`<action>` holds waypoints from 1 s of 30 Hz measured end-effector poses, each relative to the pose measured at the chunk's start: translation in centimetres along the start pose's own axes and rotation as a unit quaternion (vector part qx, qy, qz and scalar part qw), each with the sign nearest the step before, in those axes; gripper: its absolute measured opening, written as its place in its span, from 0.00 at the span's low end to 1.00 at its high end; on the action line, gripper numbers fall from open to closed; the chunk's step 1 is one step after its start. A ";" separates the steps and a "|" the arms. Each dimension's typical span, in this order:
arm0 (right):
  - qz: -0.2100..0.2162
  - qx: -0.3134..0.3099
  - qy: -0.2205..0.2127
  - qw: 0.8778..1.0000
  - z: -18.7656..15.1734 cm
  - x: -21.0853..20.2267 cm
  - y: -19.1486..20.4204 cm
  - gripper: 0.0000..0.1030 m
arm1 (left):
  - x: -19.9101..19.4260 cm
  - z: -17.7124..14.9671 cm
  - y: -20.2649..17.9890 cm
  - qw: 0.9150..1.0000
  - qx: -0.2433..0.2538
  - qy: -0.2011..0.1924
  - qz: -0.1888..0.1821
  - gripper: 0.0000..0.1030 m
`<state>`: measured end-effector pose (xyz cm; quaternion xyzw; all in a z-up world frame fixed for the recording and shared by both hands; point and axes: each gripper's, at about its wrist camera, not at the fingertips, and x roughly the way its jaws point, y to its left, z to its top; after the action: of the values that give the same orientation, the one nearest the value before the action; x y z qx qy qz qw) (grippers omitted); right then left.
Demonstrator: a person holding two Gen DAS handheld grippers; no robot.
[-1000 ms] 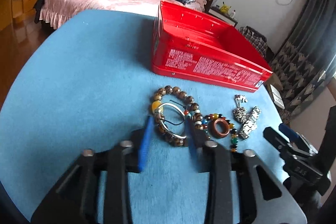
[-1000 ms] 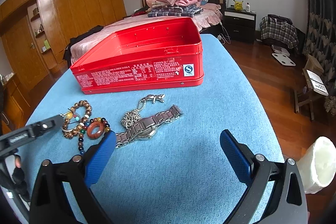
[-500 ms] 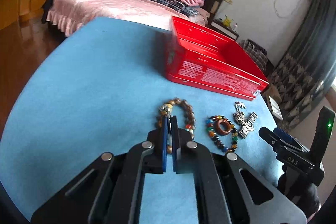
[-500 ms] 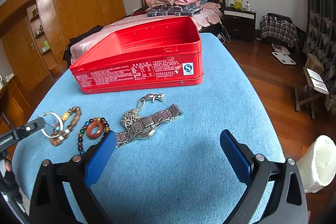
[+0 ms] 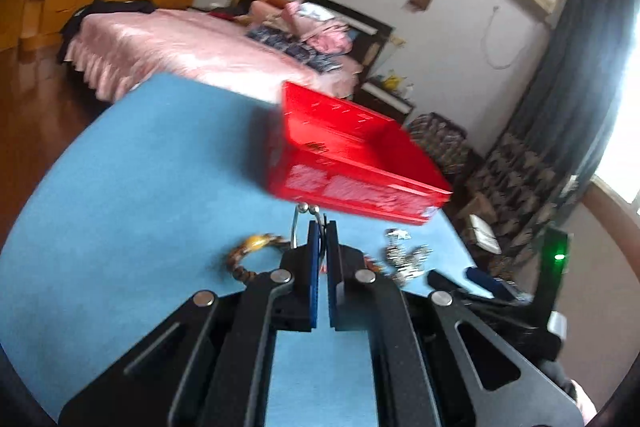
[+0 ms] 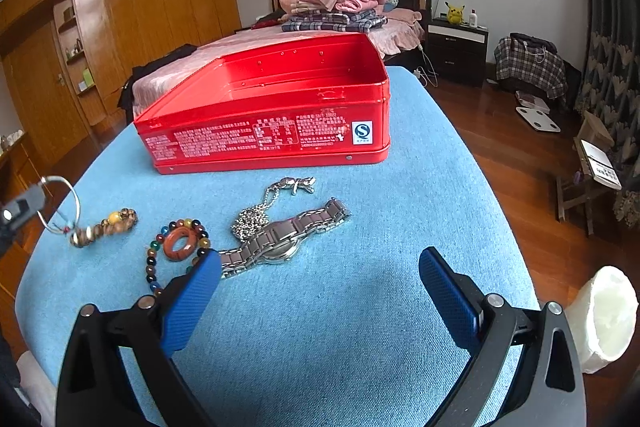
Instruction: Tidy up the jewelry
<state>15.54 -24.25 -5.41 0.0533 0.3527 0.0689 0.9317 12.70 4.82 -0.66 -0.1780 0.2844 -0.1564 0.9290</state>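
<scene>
1. Your red tin (image 6: 264, 131) sits open on the blue tabletop (image 6: 420, 187).
2. Your right hand-held gripper (image 6: 320, 291) hovers, jaws wide, angled down near the watch (image 6: 280, 243).
3. Your left hand-held gripper (image 5: 321, 227) pinches the silver bangle (image 6: 64, 203), lifted, with the brown bead bracelet (image 6: 104, 223) dangling onto the tabletop.

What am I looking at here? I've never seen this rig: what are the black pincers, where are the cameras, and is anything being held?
No robot: a person holds a two-finger gripper in each hand, each with a camera looking along its fingers. The left gripper is shut on a thin silver bangle, lifted off the blue tablecloth; it shows at the left edge of the right view. The right gripper is open and holds nothing. On the cloth lie a brown bead bracelet, a coloured bead bracelet with a reddish ring, a chain necklace, a metal watch and an open red tin.
</scene>
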 end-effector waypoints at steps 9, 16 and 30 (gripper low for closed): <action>0.004 0.006 0.000 1.000 0.0 0.0 -0.1 0.94 | 4.5 -3.0 -1.4 0.993 0.021 0.115 -0.029 0.45; 0.005 0.007 0.003 1.000 0.1 0.1 -0.2 0.94 | 4.1 -3.0 -0.7 0.992 0.039 0.119 0.023 0.55; 0.004 0.007 0.005 1.000 0.1 0.2 -0.1 0.94 | 4.9 -4.6 -1.3 0.984 0.073 0.128 0.102 0.61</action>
<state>15.73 -24.35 -5.45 0.0605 0.3573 0.0706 0.9293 13.60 0.64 -6.01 -0.0582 0.4050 -0.1030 0.9066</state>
